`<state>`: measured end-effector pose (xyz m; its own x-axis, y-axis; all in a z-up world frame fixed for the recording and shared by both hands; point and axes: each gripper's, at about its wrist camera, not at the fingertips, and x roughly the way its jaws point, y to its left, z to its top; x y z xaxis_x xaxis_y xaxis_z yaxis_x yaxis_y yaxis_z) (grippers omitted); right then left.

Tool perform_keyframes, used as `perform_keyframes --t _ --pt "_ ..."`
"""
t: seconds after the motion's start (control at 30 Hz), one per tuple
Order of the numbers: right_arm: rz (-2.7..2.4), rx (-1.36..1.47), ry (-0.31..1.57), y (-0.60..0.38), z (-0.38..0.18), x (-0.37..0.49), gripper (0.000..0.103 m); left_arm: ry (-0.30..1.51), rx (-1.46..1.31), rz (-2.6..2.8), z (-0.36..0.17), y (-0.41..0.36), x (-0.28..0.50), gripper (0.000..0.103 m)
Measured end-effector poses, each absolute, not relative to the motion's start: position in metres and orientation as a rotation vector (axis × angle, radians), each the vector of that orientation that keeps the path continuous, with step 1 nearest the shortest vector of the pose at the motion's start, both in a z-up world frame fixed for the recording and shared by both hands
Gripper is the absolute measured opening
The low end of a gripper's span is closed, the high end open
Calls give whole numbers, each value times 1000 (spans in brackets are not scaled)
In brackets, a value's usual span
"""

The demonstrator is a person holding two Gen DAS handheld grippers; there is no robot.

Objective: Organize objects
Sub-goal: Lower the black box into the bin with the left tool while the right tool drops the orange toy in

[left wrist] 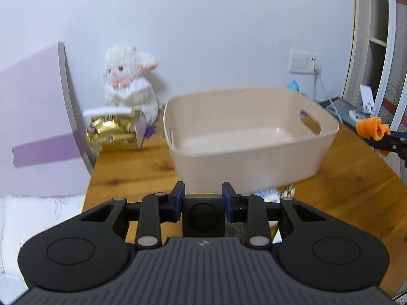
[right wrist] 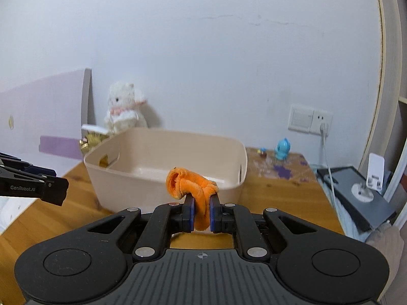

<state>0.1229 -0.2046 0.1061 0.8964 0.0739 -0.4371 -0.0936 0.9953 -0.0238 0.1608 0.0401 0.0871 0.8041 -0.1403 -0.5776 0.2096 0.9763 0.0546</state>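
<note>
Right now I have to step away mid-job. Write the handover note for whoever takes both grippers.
Left gripper: shut on a black cube-shaped block, low in front of the bin's near wall.
Right gripper: shut on a bunched orange cloth, short of the bin's near rim.
Beige bin sits on the wooden table; its visible floor looks bare.
Done: both items picked up.
Left: likely drop cloth and block into the bin. A gold packet, white plush bunny and small blue figure sit outside it; something lies by its near right corner, too blurred to identify.
</note>
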Motion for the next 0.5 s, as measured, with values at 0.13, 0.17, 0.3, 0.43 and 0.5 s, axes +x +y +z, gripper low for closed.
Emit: perform_keyframes --t 0.13,0.17,0.3,0.43,0.5 --pt "86 -29 420 -206 115 133 11 567 118 -193 105 32 167 34" --pt "86 -26 414 -207 117 137 11 558 119 -197 109 29 170 34" --pt "81 -21 398 -209 122 154 11 541 134 -209 118 17 186 34" --pt "73 -17 391 -211 122 173 11 544 139 -190 117 5 210 34" --pt "67 -15 392 -212 121 182 11 555 139 -173 113 0 224 34"
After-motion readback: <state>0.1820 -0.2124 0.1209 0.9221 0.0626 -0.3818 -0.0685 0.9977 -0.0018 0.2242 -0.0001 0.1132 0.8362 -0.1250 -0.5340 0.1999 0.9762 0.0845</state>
